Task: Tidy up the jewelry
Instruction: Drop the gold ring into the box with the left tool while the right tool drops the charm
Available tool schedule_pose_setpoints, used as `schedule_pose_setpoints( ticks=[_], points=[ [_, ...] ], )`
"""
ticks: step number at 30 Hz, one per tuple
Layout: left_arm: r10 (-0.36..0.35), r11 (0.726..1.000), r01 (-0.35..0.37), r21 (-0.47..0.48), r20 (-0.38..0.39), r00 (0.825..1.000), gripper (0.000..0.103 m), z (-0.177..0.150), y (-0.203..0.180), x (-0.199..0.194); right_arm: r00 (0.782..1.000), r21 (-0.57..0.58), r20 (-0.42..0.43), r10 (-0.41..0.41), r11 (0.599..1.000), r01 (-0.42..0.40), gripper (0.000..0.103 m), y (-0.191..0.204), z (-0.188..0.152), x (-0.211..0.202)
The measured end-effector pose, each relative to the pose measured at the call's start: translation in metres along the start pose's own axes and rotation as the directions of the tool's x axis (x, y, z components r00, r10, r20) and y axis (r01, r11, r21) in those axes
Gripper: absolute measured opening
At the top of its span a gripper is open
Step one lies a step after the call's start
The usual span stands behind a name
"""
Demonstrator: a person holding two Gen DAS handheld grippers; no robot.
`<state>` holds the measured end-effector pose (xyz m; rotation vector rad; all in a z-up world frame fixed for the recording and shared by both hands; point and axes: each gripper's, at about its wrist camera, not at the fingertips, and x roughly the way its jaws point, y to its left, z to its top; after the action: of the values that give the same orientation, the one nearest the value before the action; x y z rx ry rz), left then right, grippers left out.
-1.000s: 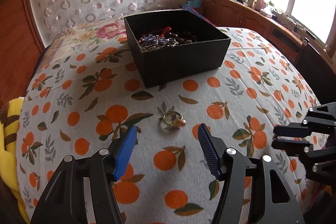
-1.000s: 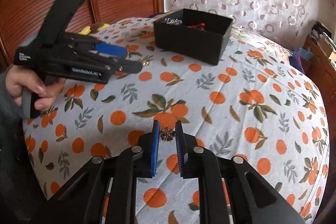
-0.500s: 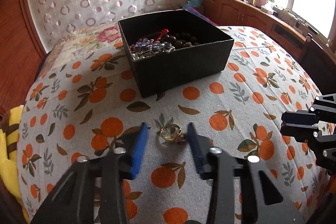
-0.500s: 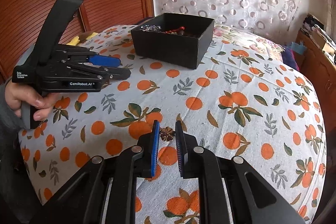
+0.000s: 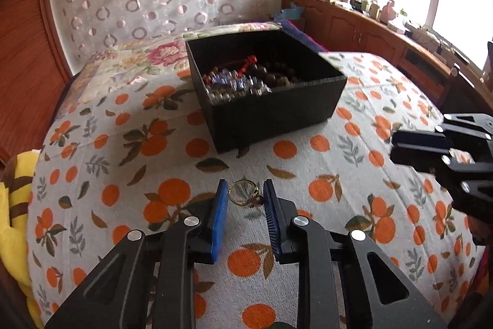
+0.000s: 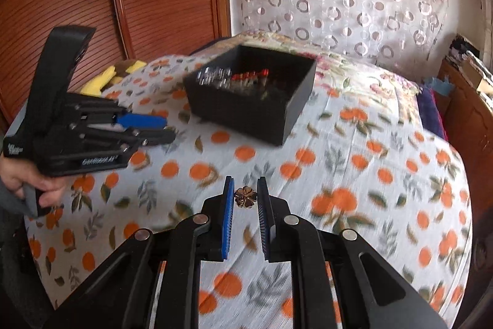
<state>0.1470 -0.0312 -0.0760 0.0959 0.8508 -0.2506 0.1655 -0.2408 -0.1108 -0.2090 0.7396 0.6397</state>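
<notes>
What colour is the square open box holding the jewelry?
The square open box is black, clearest in the left wrist view.

bed (image 5: 92,174), orange-print cover | black box (image 5: 277,116) | gold ring (image 5: 243,193) | yellow plush (image 5: 15,205)

From the right wrist camera I get motion blur over most of the frame: the orange-print cloth (image 6: 354,162) smears, and the contents of the black box (image 6: 246,119) at upper centre are streaks of red and silver I cannot sort into pieces. The print on the left gripper (image 6: 154,130) body at left is unreadable. The person's hand (image 6: 34,184) is cut by the left edge. In the left wrist view, the right gripper (image 5: 397,148) runs off the right edge, and a yellow striped thing (image 5: 15,205) is clipped at lower left.
</notes>
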Motion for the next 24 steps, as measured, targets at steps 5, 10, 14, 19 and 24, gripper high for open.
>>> schedule_pose_setpoints(
  ticks=[5,10,14,19,24],
  points=[
    [0.002,1.0,-0.002,-0.008,0.038,0.999,0.022,0.012,0.004,-0.012,0.999,-0.018,0.04,-0.013,1.0,0.014,0.017,-0.008,0.026,0.004],
    [0.006,1.0,-0.005,-0.012,0.071,0.997,0.022,0.024,0.009,-0.024,0.997,-0.024,0.075,-0.02,0.999,0.022,0.017,-0.017,0.053,0.012],
    [0.01,1.0,-0.009,-0.013,0.089,0.996,0.022,0.033,0.011,-0.03,0.996,-0.018,0.089,-0.015,1.0,0.016,0.017,-0.023,0.068,0.021],
    [0.013,1.0,-0.011,-0.021,0.106,0.994,0.022,0.043,0.017,-0.034,0.997,-0.019,0.075,-0.007,1.0,0.009,0.017,-0.027,0.078,0.039],
    [0.023,1.0,-0.021,-0.02,0.125,0.992,0.022,0.053,0.021,-0.036,0.998,-0.002,0.064,0.008,1.0,-0.008,0.017,-0.029,0.077,0.05]
  ],
)
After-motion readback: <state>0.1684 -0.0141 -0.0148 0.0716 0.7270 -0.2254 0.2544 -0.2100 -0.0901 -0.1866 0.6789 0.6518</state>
